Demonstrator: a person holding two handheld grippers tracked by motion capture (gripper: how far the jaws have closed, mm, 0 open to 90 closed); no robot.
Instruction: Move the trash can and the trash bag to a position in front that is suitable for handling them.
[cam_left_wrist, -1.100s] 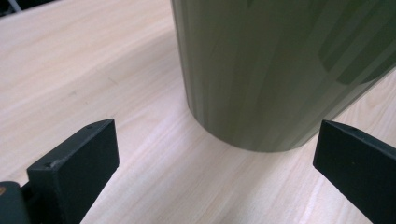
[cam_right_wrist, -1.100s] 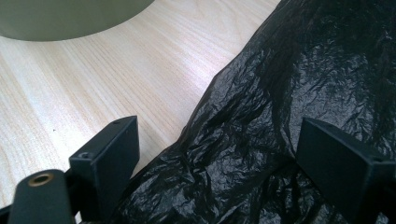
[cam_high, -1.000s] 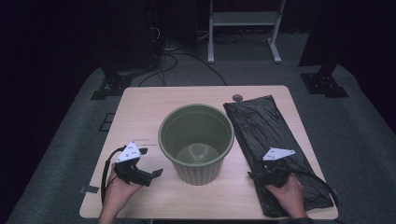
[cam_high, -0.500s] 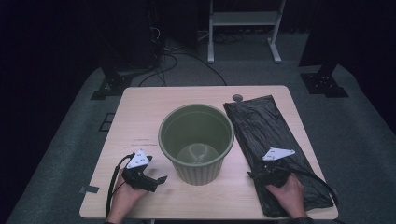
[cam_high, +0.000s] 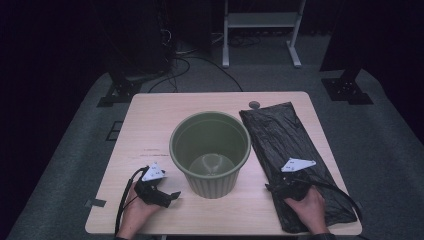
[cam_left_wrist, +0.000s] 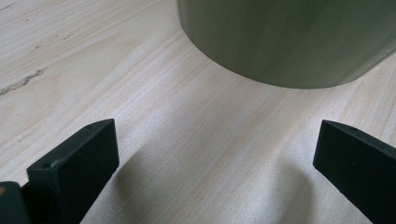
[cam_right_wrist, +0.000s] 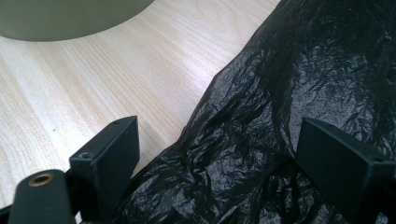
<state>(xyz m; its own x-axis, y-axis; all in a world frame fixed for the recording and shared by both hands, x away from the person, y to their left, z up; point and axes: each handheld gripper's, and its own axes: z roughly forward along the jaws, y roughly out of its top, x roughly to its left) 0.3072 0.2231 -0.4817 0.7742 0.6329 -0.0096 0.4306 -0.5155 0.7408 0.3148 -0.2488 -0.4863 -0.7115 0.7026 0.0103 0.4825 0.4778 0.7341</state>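
Note:
An empty olive-green bin (cam_high: 210, 151) stands upright in the middle of the wooden table (cam_high: 150, 125). A black plastic bag (cam_high: 287, 145) lies flat to its right. My left gripper (cam_high: 167, 196) rests low on the table near the front edge, left of the bin, open, with bare wood between its jaws; the bin's base (cam_left_wrist: 289, 42) is just ahead. My right gripper (cam_high: 272, 187) is open over the bag's near left edge, and the crinkled black bag (cam_right_wrist: 280, 121) lies between its jaws, not pinched.
A small dark round disc (cam_high: 254, 105) sits at the table's far edge by the bag. Beyond the table are a white stand (cam_high: 260, 30), cables and dark equipment bases on grey carpet.
My left gripper has moved toward the front edge and rightward, closer to the bin's base. The right gripper and the bag have stayed put.

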